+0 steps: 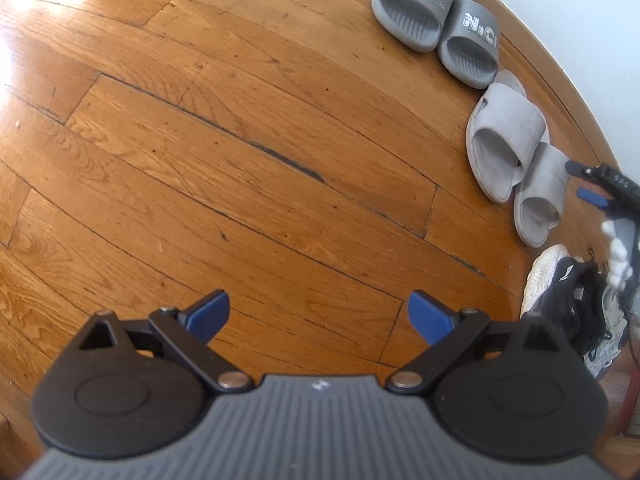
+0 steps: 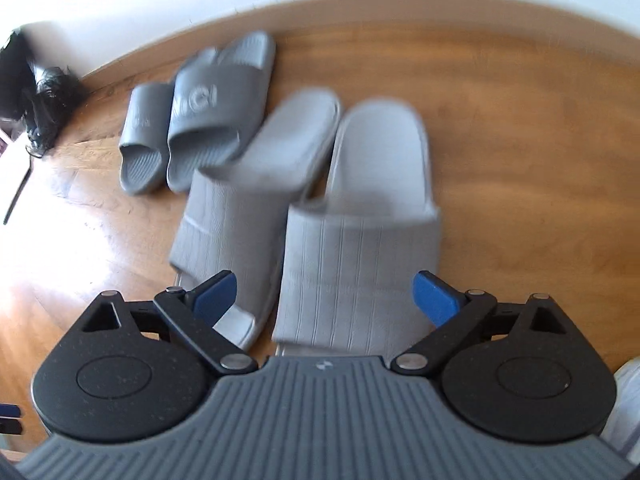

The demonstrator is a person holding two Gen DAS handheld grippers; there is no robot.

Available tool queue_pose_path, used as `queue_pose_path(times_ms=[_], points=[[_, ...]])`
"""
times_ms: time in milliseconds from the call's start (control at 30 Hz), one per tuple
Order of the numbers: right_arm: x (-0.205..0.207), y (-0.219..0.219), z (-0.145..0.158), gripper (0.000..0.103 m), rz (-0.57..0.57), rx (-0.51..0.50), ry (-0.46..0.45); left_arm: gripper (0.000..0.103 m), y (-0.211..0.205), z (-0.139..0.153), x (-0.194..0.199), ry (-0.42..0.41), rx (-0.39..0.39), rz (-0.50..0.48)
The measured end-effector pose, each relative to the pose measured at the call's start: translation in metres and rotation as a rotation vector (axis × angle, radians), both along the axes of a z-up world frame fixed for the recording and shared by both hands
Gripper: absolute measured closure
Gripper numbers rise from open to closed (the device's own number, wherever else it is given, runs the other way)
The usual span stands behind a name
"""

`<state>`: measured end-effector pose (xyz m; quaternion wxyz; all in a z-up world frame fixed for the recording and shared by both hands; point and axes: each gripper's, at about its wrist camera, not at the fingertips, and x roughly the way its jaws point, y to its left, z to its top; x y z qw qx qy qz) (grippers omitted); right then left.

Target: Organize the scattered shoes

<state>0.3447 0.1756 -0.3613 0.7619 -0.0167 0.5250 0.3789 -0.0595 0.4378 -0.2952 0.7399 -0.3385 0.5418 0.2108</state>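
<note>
Both tools gape empty: right tool (image 2: pixel 324 300) over the light slippers (image 2: pixel 360 216), left tool (image 1: pixel 318 316) well away from them.

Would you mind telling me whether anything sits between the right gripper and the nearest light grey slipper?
Nothing visible does. The open right gripper hangs directly over the light grey ribbed rubber slipper, with only air between its blue pads and the strap.

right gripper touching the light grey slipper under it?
Apart. In the right wrist view, the right gripper is open, its blue pads either side of the nearer light grey slipper with clear gaps; nothing is clamped.
</note>
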Motion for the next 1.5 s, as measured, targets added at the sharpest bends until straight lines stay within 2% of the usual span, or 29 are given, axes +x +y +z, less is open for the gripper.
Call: queue_pose_path(times_ms=[100,167,233,267,300,367,467,533,600,633,667,833,900,967,1033,1100,1200,1267,1300,1333,1367,1400,1500], points=[[0.019,0.01,0.006,0.007,-0.042,-0.004,0.094,0.006,-0.001,-0.002,0.001,0.006,-0.002,-0.002],[0.048,0.009,0.008,0.007,-0.158,0.031,0.253,0.006,-0.001,-0.002,0.0,0.011,-0.002,-0.006],[0.07,0.003,0.011,0.008,-0.272,0.1,0.372,0.006,-0.001,-0.002,0.0,0.011,-0.004,-0.009],[0.075,0.002,0.015,0.008,-0.301,0.11,0.384,0.006,0.0,-0.001,-0.001,0.006,-0.005,-0.007],[0.074,0.003,0.023,0.008,-0.294,0.089,0.344,0.006,0.001,0.0,-0.002,0.001,-0.004,-0.002],[0.065,0.005,0.034,0.007,-0.27,0.01,0.248,0.006,0.003,0.001,-0.004,-0.006,-0.001,0.009],[0.05,0.001,0.026,0.005,-0.232,-0.119,0.144,0.006,0.005,0.001,-0.006,-0.011,-0.001,0.029],[0.054,-0.013,-0.006,0.005,-0.268,-0.129,0.22,0.006,0.006,-0.001,-0.008,-0.013,-0.002,0.044],[0.055,-0.024,-0.03,0.005,-0.295,-0.048,0.346,0.006,0.006,-0.001,-0.008,-0.013,-0.006,0.055],[0.053,-0.029,-0.044,0.001,-0.309,0.021,0.429,0.006,0.006,-0.001,-0.007,-0.013,-0.007,0.055],[0.052,-0.032,-0.052,0.0,-0.315,0.06,0.459,0.006,0.006,-0.001,-0.007,-0.013,-0.008,0.054],[0.043,-0.014,-0.039,0.001,-0.243,0.096,0.345,0.006,0.005,-0.003,-0.007,-0.003,-0.013,0.046],[0.038,-0.009,-0.028,0.001,-0.236,0.051,0.246,0.006,0.006,-0.003,-0.007,-0.001,-0.017,0.047],[0.023,-0.005,-0.01,0.001,-0.216,-0.042,0.093,0.006,0.008,-0.003,-0.009,0.001,-0.017,0.048],[0.004,-0.005,0.002,0.001,-0.204,-0.078,0.028,0.006,0.01,-0.004,-0.009,0.005,-0.019,0.054],[-0.015,-0.006,0.008,0.001,-0.186,-0.072,0.018,0.006,0.013,-0.007,-0.009,0.01,-0.03,0.065],[-0.041,0.003,0.0,0.004,-0.142,-0.051,0.045,0.006,0.011,-0.008,-0.006,0.013,-0.043,0.061],[-0.057,0.015,-0.012,0.014,-0.129,-0.058,0.048,0.006,0.008,-0.006,-0.004,0.009,-0.037,0.041],[-0.061,0.021,-0.02,0.026,-0.13,-0.079,0.042,0.006,0.008,-0.005,-0.004,0.009,-0.037,0.039],[-0.063,0.028,-0.031,0.045,-0.136,-0.107,0.039,0.006,0.008,-0.005,-0.005,0.008,-0.038,0.038],[-0.062,0.035,-0.04,0.051,-0.152,-0.123,0.038,0.006,0.008,-0.005,-0.006,0.007,-0.038,0.038],[-0.062,0.041,-0.048,0.051,-0.176,-0.124,0.019,0.006,0.008,-0.005,-0.006,0.007,-0.039,0.037],[-0.064,0.056,-0.052,0.061,-0.199,-0.111,-0.093,0.006,0.01,-0.007,-0.009,0.013,-0.046,0.048]])
